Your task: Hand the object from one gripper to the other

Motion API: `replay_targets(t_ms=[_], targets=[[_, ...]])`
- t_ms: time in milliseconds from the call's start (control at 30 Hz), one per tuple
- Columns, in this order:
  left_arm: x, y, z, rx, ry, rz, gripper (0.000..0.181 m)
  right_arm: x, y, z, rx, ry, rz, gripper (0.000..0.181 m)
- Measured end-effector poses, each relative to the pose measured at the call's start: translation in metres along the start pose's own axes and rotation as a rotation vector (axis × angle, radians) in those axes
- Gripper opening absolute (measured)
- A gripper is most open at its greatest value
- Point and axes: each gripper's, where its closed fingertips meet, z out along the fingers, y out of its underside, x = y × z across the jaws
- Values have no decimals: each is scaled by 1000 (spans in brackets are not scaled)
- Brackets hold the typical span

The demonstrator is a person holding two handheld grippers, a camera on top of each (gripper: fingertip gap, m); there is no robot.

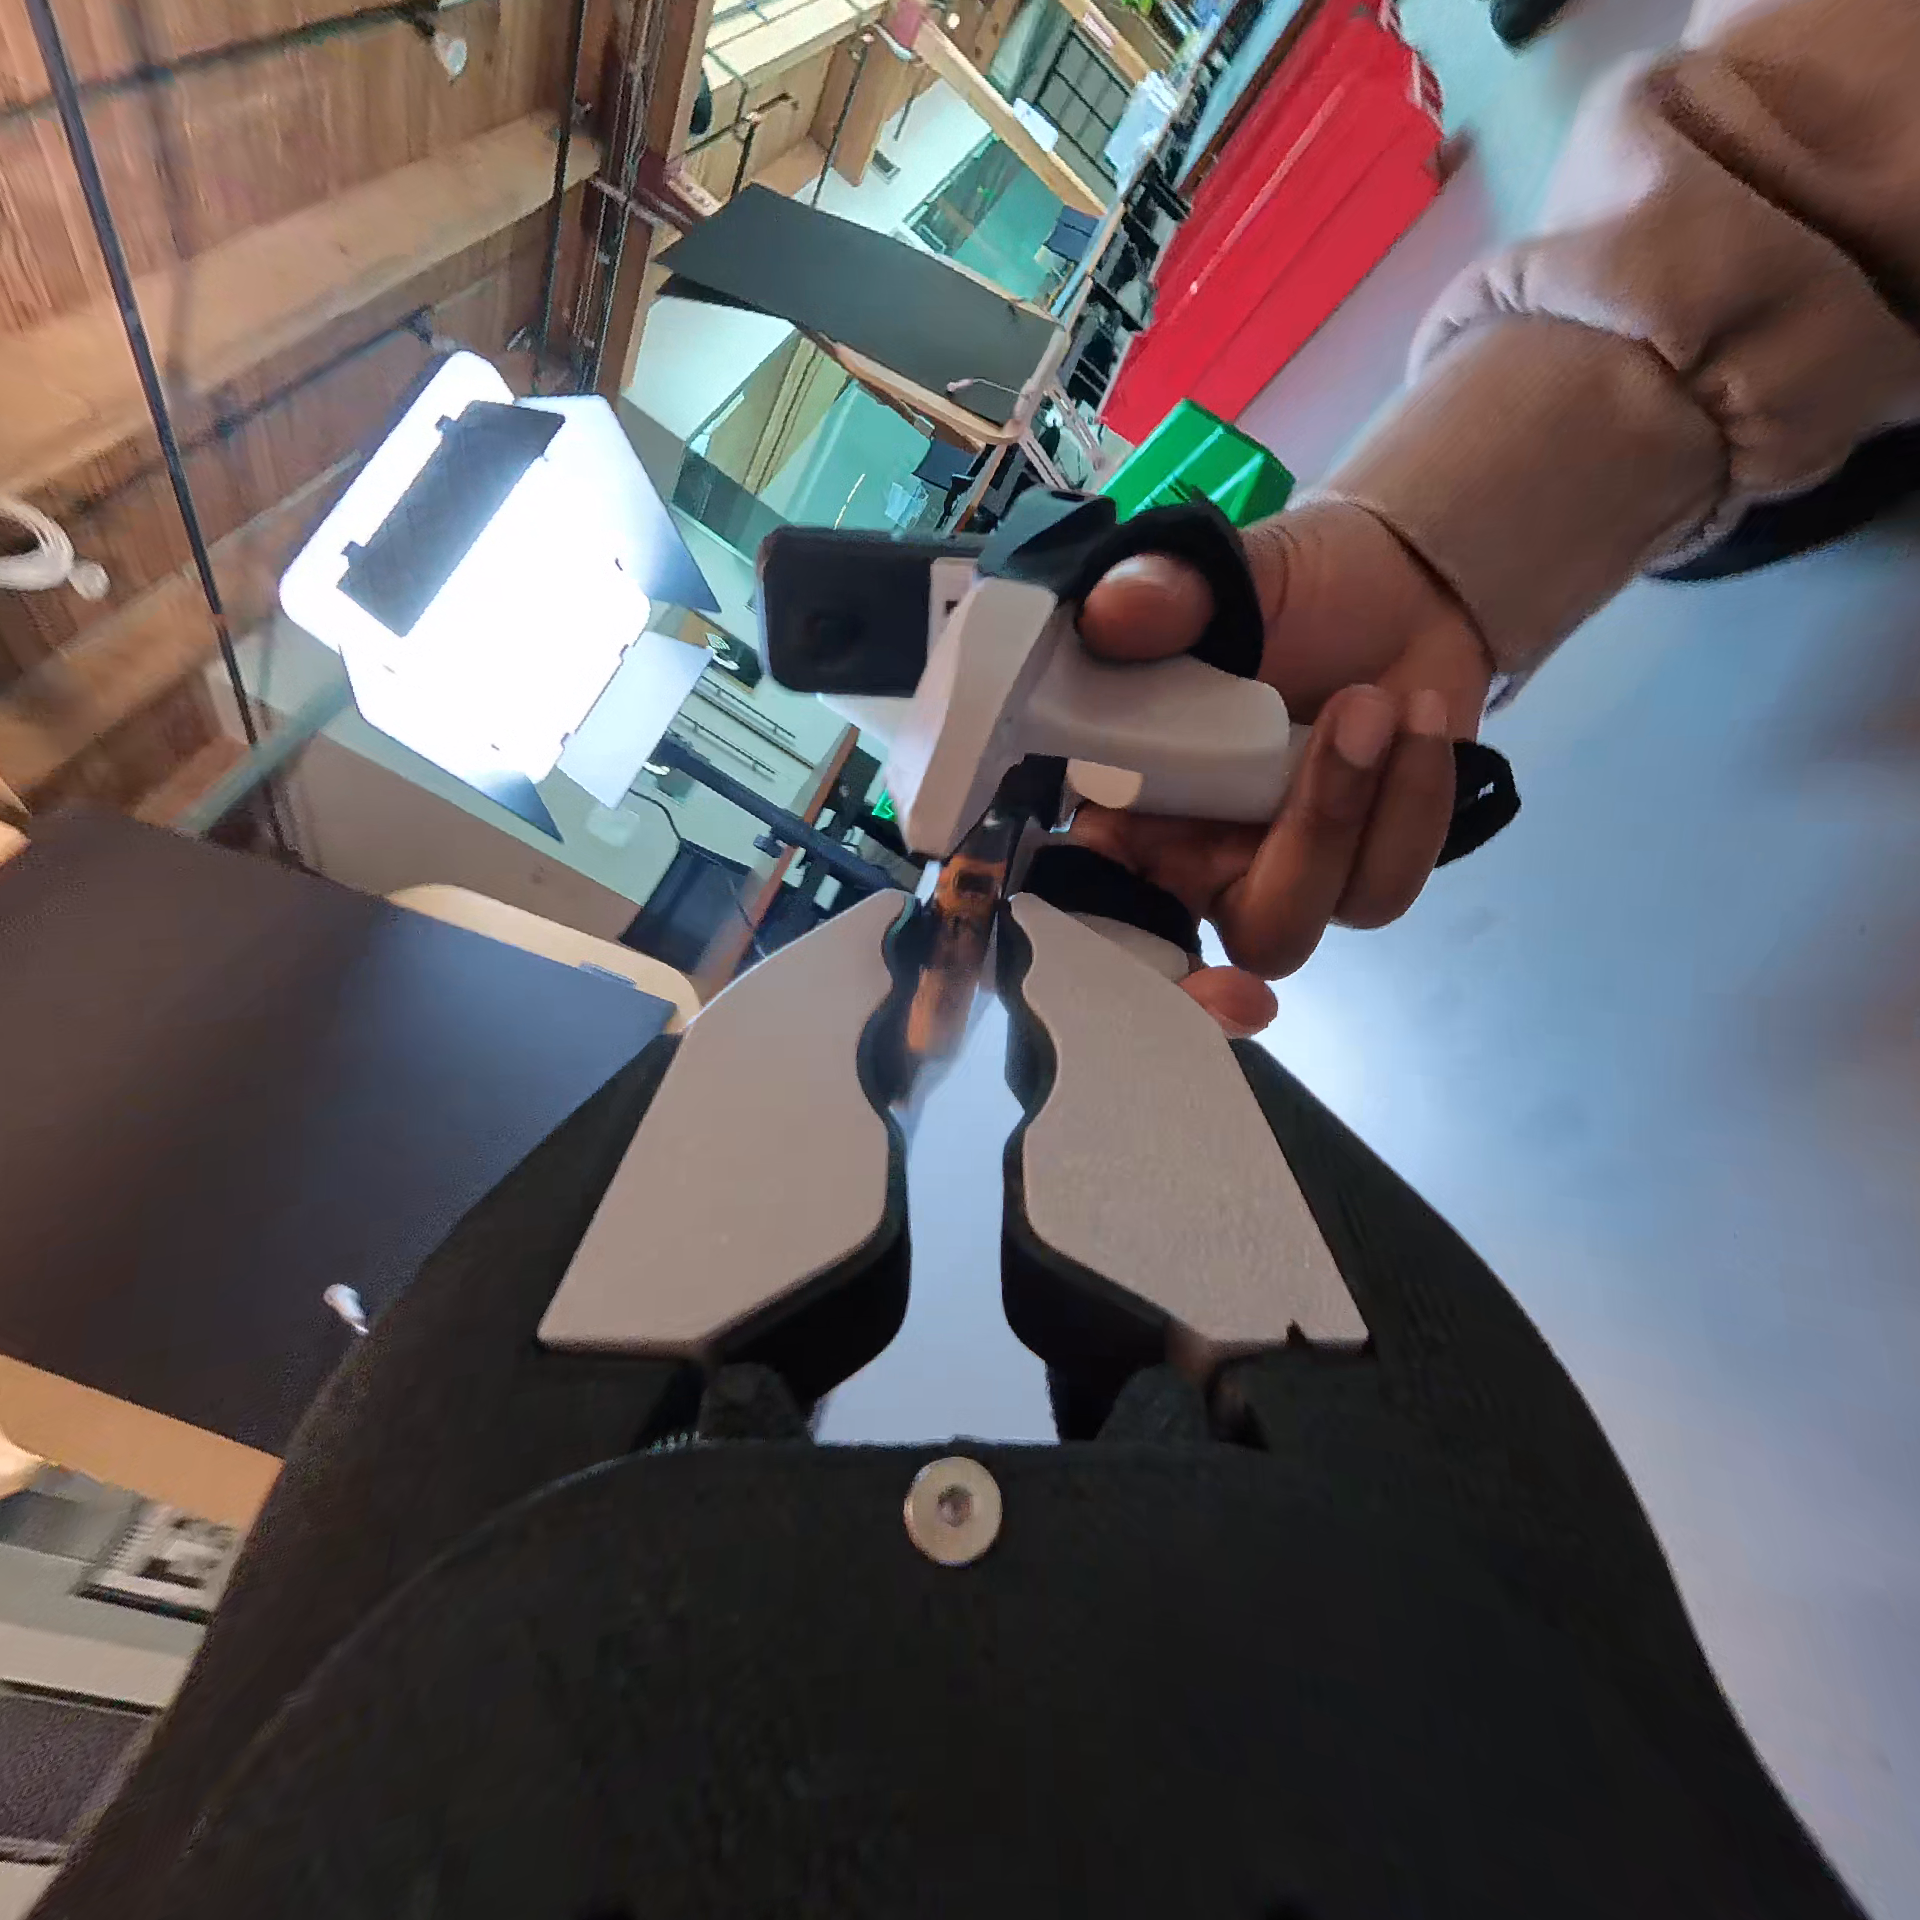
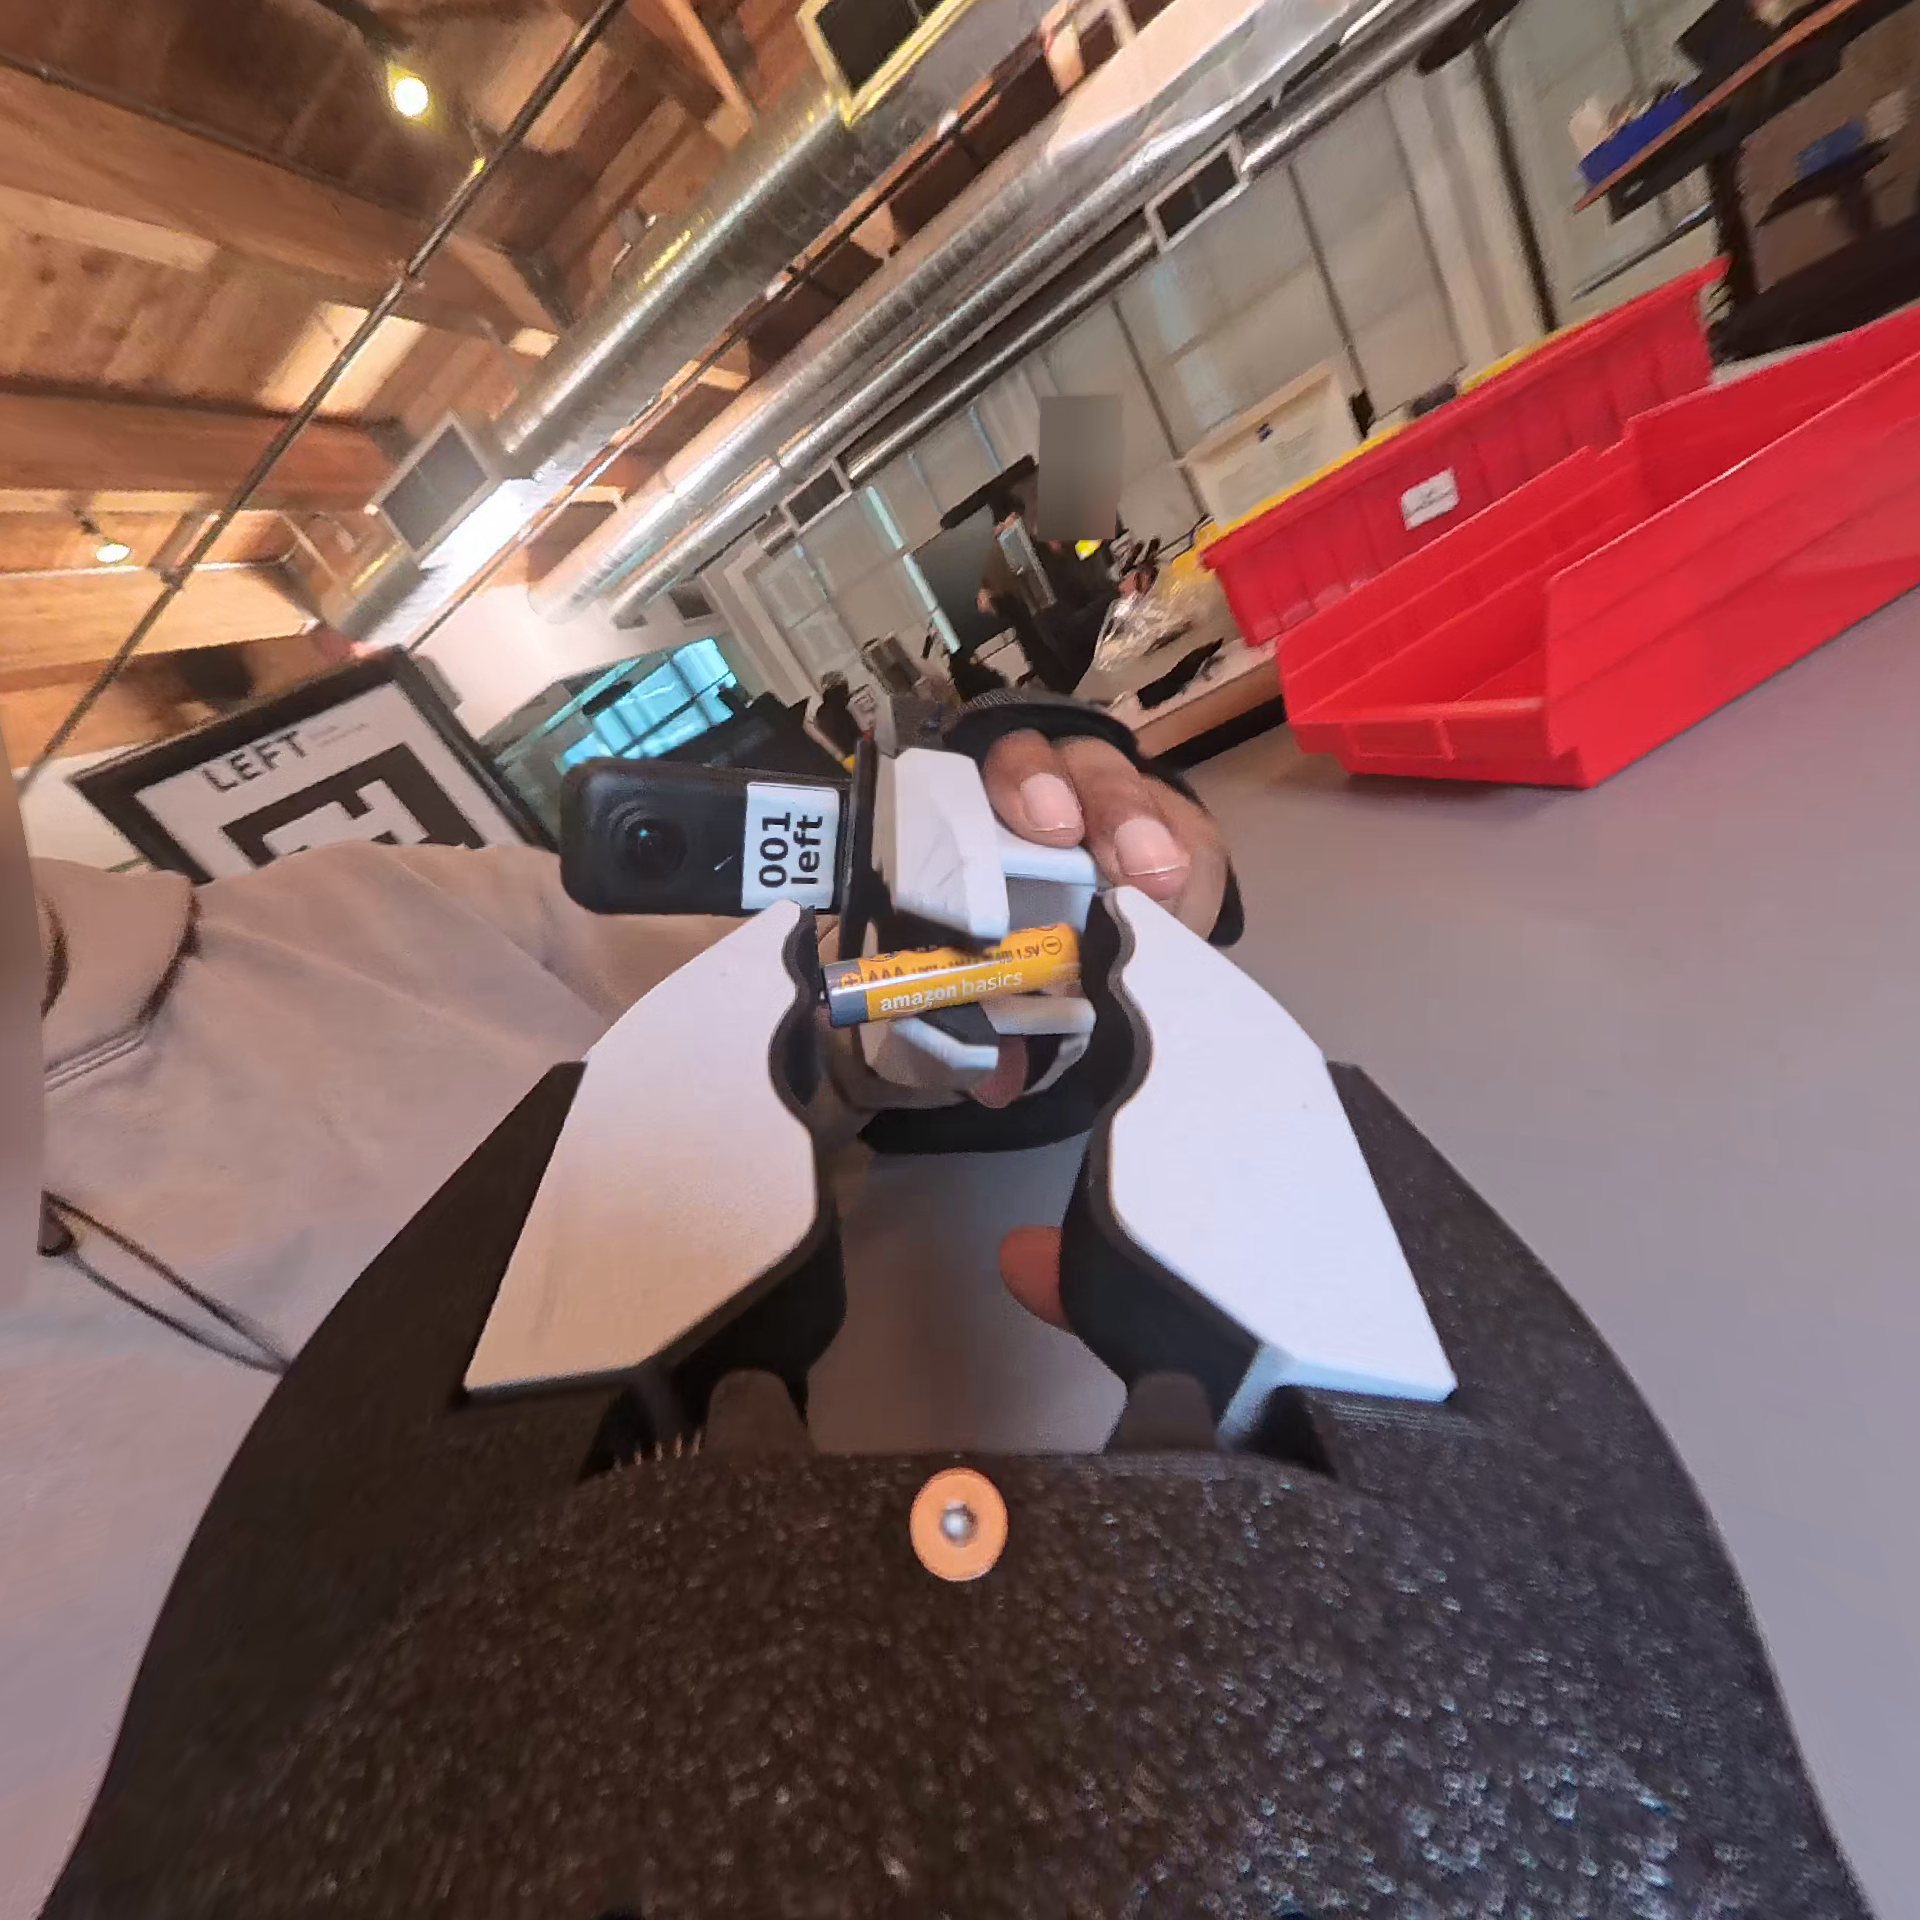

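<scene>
A yellow and grey AAA battery (image 2: 951,982) is held in the air, lying crosswise. My left gripper (image 1: 958,912) is shut on it, and the battery (image 1: 951,966) shows as a thin strip between its pads. In the right wrist view the left gripper's white fingers (image 2: 940,873) pinch the battery from above and below. My right gripper (image 2: 956,906) is open, one fingertip at each end of the battery, with a small gap on both sides. Its white fingers (image 1: 966,727) and the hand holding it show just beyond my left fingertips.
Red bins (image 2: 1558,644) stand on the grey table (image 2: 1558,1091) at the right, also in the left wrist view (image 1: 1278,239) beside a green bin (image 1: 1195,468). A bright light panel (image 1: 468,582) and a black board (image 1: 208,1091) are at the left. A person (image 2: 1039,613) stands far back.
</scene>
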Motion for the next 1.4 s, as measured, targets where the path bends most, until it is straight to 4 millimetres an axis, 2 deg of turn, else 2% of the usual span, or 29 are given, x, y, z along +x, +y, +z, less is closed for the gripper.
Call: replay_targets(t_ms=[67,133,233,300,433,567,633,700,767,833,933,1033,1100,1167,1233,1300,1400], targets=[[-12,5,-1,27,7,-202,17,8,-12,-9,50,67,-40,49],[-23,16,-2,55,47,-500,26,24,-24,-22,91,195,-121,49],[-31,26,-1,144,167,-1017,32,36,-33,-36,79,371,-330,49],[-29,31,2,190,242,-1262,34,36,-32,-36,30,453,-501,49],[-18,23,4,294,434,-1558,33,36,-18,-24,-101,558,-799,49],[-5,12,4,320,589,-1656,24,33,-3,-11,-211,592,-1008,49],[-2,13,5,296,595,-1624,13,31,-1,-9,-236,614,-1091,50],[-1,13,4,275,583,-1575,13,31,0,-9,-255,623,-1128,50],[-3,14,5,249,532,-1492,13,33,-2,-9,-236,623,-1069,49],[-7,19,4,203,431,-1335,10,33,-5,-10,-182,556,-842,54],[-14,26,2,110,269,-1008,10,35,-7,-17,-111,420,-478,54],[-16,34,3,-9,115,-657,11,38,-14,-23,-33,370,-284,40],[-16,34,2,-65,29,-419,11,37,-13,-21,-24,342,-221,38],[-16,37,3,-132,-41,-199,11,37,-9,-19,-40,335,-197,37],[-11,44,5,-202,-67,-43,10,39,-8,-17,-56,377,-249,31],[-4,51,8,-255,-54,17,10,43,-6,-18,-98,459,-374,14],[2,59,10,-295,-28,33,10,54,4,-21,-226,572,-504,10]])
